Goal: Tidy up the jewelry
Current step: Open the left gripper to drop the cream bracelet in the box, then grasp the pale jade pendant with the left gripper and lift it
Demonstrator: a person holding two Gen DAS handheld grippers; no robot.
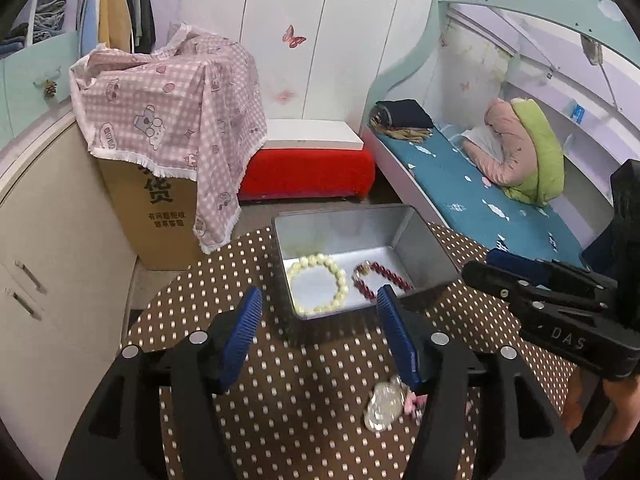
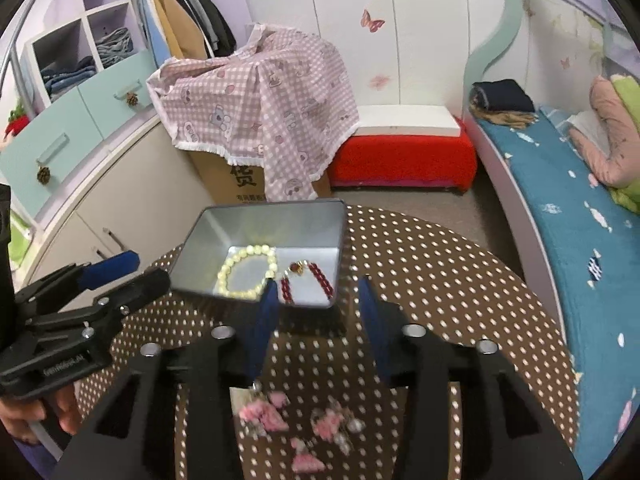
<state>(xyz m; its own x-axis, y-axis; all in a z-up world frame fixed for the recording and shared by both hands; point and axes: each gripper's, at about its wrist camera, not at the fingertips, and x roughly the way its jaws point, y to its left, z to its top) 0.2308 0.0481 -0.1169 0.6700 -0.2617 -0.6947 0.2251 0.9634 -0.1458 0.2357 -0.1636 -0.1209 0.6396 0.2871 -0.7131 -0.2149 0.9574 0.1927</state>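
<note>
A silver metal tin (image 1: 416, 236) (image 2: 256, 224) stands on the brown polka-dot table. Inside lie a cream bead bracelet (image 1: 318, 288) (image 2: 247, 270) and a red bead bracelet (image 1: 382, 278) (image 2: 308, 280). My left gripper (image 1: 320, 312) is open and empty just in front of the tin. A clear crystal bracelet (image 1: 385, 404) lies on the table by its right finger. My right gripper (image 2: 318, 300) is open and empty in front of the tin; a pink flower bracelet (image 2: 296, 428) lies on the table below it. The right gripper also shows in the left wrist view (image 1: 486, 266), the left one in the right wrist view (image 2: 136, 268).
The round table (image 1: 280, 380) (image 2: 440, 280) has its edge close behind the tin. A cardboard box under a pink checked cloth (image 1: 168, 120) stands behind it at the left, a red bench (image 1: 308, 172) behind, a bed (image 1: 480, 188) at the right, and a cabinet (image 1: 48, 240) at the left.
</note>
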